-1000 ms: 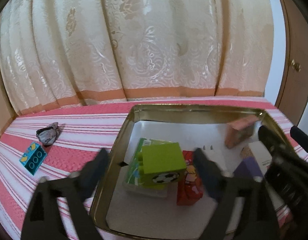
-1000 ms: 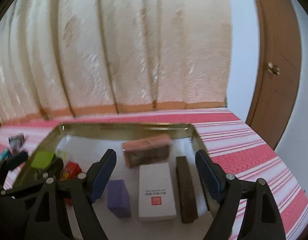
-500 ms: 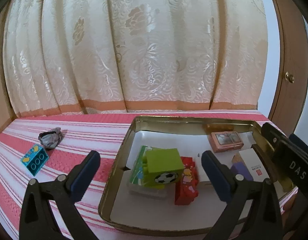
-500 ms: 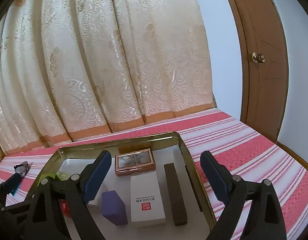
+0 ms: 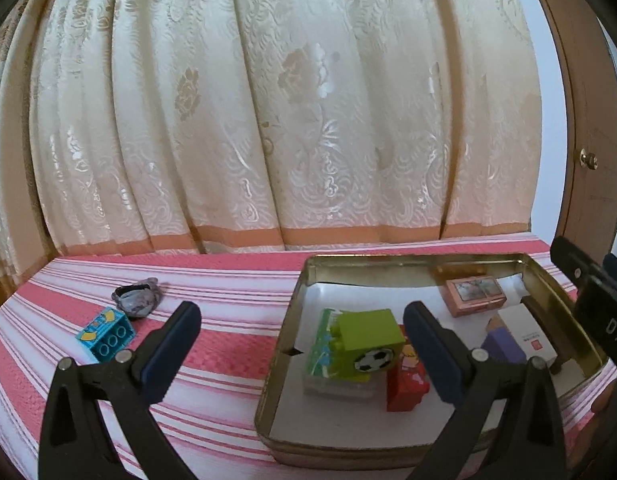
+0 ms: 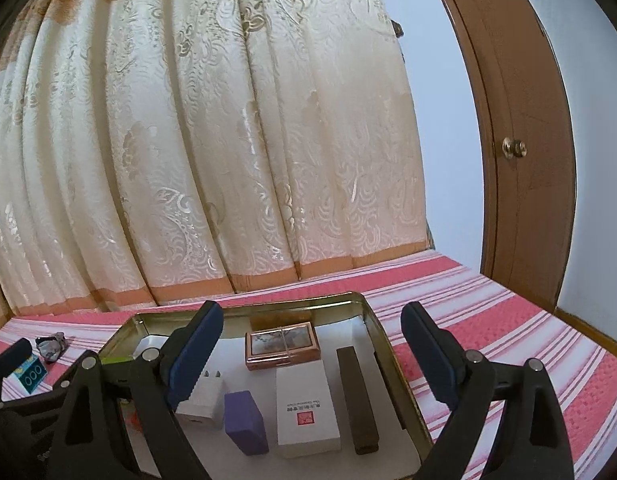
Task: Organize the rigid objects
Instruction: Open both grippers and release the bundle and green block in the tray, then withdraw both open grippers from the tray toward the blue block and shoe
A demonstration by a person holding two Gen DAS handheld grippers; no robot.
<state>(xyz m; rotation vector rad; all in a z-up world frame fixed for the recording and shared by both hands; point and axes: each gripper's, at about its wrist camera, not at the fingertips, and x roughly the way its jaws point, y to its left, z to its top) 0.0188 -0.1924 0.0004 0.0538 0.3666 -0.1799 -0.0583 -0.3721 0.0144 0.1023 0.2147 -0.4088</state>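
Because both jaws stand wide and empty, I read my left hand-held gripper (image 5: 300,344) and right hand-held gripper (image 6: 312,352), which has just been opening, as between picks. Sorted boxes lie flat in the gold metal tin (image 5: 412,258); the turquoise studded brick (image 5: 105,334) waits outside on the striped bed.

From my left camera, the right gripper (image 5: 588,300) runs off the frame's right edge; I read only "DA" of its lettering. My own finger (image 5: 428,348) covers part of the red block (image 5: 406,384), and the green block (image 5: 368,340) hides most of the box (image 5: 320,344) under it. In the right view, the print on the white box (image 6: 306,412) is too small to read. My finger (image 6: 192,356) cuts across the charger (image 6: 202,400). The left gripper (image 6: 12,354) masks the blue block (image 6: 30,376) and most of the tin's (image 6: 372,320) left side.
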